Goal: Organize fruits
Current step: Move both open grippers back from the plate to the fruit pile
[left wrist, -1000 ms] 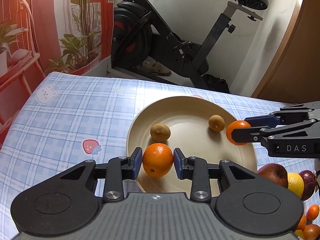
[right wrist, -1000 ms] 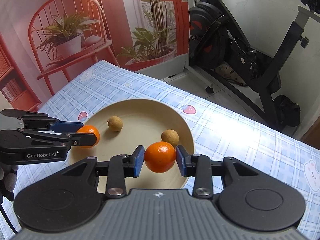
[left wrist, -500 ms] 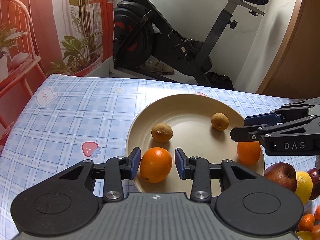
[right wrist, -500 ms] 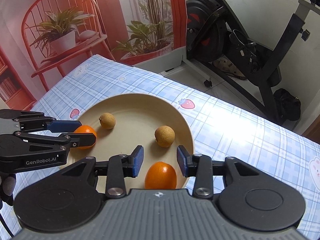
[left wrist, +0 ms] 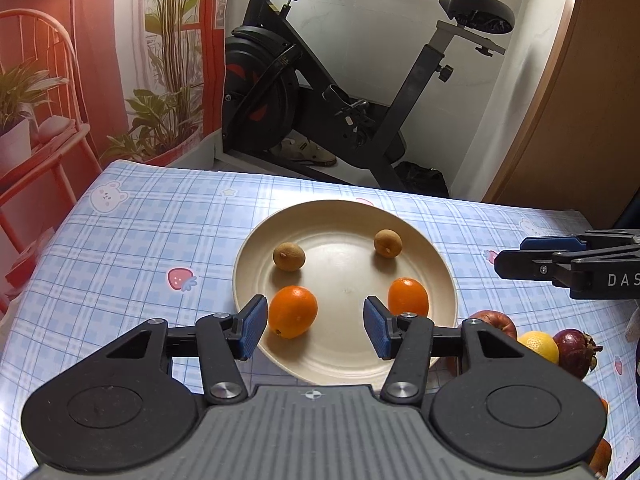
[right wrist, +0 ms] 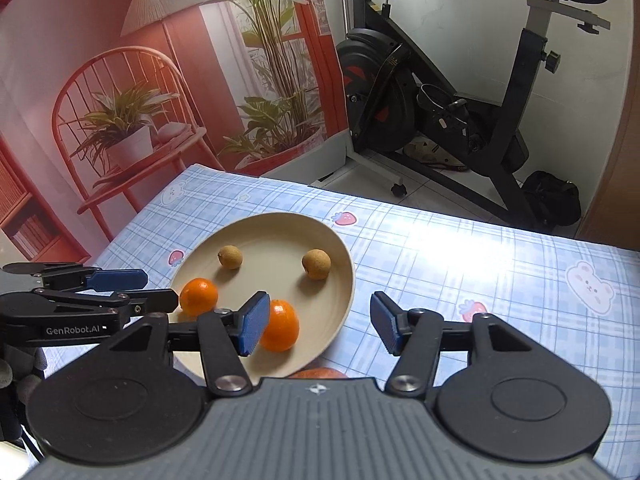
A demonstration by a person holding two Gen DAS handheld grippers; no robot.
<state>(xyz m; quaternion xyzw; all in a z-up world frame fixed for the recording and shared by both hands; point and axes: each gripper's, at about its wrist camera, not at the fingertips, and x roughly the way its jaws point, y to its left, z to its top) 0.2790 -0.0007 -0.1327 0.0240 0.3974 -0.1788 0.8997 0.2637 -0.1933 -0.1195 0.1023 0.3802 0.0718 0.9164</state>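
Nearest the cameras, the left claw (left wrist: 315, 327) and right claw (right wrist: 318, 324) are both spreading wider, released and gripping nothing — the drop-off step is finishing. Just beyond, two oranges (left wrist: 293, 311) (left wrist: 408, 297) are lying free on the beige plate (left wrist: 400, 216), with two small brown fruits (left wrist: 289, 256) (left wrist: 387, 243) farther in. Next move likely calls for swinging toward the apple (left wrist: 494, 320) and lemon (left wrist: 538, 345) waiting on the desk (left wrist: 140, 248) beside the plate.
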